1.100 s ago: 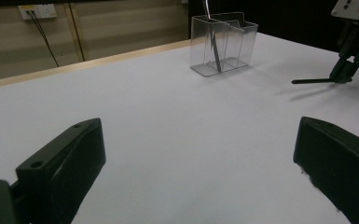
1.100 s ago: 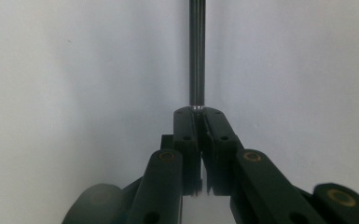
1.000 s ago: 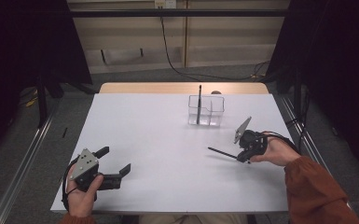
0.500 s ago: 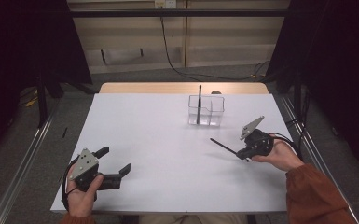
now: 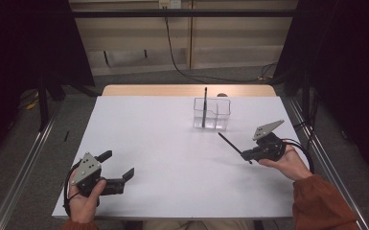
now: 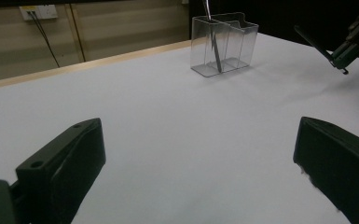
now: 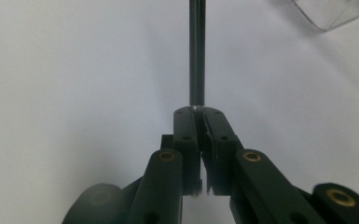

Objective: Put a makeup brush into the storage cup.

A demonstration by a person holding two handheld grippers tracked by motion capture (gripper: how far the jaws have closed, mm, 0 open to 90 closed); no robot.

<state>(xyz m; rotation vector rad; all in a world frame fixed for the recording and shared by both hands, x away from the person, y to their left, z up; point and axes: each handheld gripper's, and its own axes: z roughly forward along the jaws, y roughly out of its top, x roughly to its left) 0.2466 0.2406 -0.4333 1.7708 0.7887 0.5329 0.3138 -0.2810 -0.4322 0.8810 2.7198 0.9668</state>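
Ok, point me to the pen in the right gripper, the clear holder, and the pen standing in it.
held pen (image 5: 230, 145): high view, mid-shaft.
clear holder (image 5: 219, 115): high view, front wall.
standing pen (image 5: 204, 103): high view, upper shaft.

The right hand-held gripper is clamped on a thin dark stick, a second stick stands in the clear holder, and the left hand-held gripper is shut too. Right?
Not quite. The left hand-held gripper is open, jaws wide apart in the left gripper view. The right hand-held gripper does clamp a stick, and another stick stands in the clear holder.
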